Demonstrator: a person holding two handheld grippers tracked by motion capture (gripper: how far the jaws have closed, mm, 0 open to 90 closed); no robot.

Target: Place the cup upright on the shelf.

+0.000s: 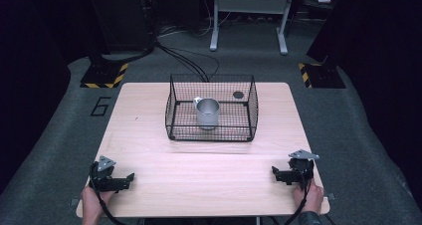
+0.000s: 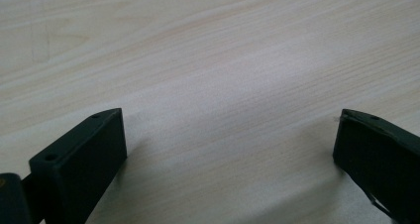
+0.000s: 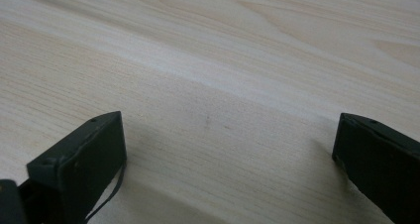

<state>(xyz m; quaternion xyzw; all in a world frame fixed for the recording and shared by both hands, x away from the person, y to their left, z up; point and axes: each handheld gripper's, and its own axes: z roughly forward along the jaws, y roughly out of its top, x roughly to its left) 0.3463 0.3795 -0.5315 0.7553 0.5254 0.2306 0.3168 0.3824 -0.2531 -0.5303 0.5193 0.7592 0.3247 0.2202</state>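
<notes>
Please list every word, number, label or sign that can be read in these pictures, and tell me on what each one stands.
"6": a large dark numeral on the grey floor, beside the table's far-left corner, at.
Yellow-and-black hazard stripes, a sign without text, mark two black floor plates: left, right.
No text can be read on the wire basket, the metal cup or either gripper.

grey carpet floor (image 1: 59,150), dark room, metal stand (image 1: 249,16)
</notes>
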